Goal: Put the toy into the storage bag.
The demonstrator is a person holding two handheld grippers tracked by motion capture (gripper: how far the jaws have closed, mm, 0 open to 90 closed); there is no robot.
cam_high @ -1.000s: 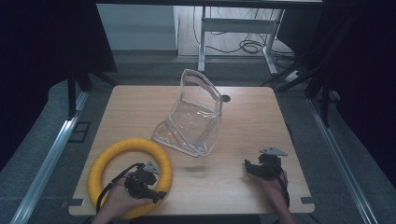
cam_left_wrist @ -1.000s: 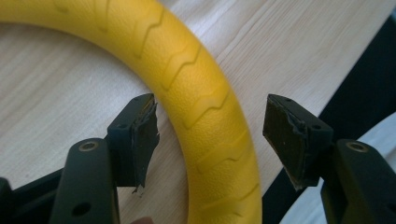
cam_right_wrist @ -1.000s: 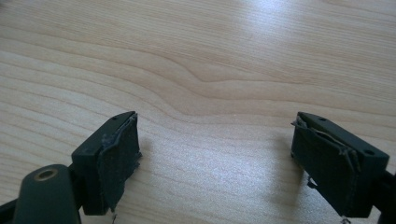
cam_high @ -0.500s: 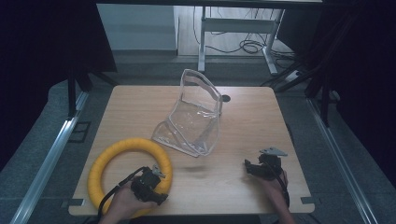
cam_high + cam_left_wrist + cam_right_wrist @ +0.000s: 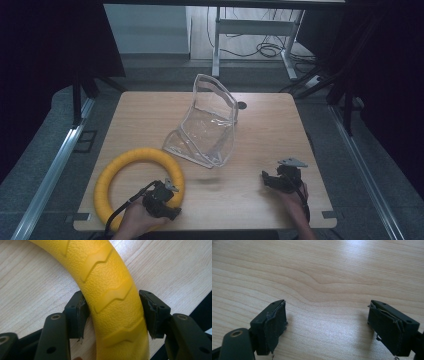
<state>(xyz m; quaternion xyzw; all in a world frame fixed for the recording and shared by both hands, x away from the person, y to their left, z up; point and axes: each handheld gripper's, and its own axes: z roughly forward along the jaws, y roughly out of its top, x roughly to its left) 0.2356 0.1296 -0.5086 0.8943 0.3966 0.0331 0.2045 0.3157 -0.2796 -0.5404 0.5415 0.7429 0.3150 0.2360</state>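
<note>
A yellow textured ring lies flat on the front left of the wooden table. My left gripper sits on the ring's near right arc. In the left gripper view its two pads press both sides of the ring, so the left gripper is shut on it. A clear plastic zip bag stands half upright at the table's middle, its mouth gaping. My right gripper rests low at the front right, and the right gripper is open wide over bare wood, holding nothing.
A small dark hole marks the table behind the bag. The table's front edge runs just under both hands. Metal rails flank the table, and a desk frame with cables stands beyond it.
My left gripper has shifted slightly right and toward the front edge along the ring's near arc. The right gripper and the bag have stayed put.
</note>
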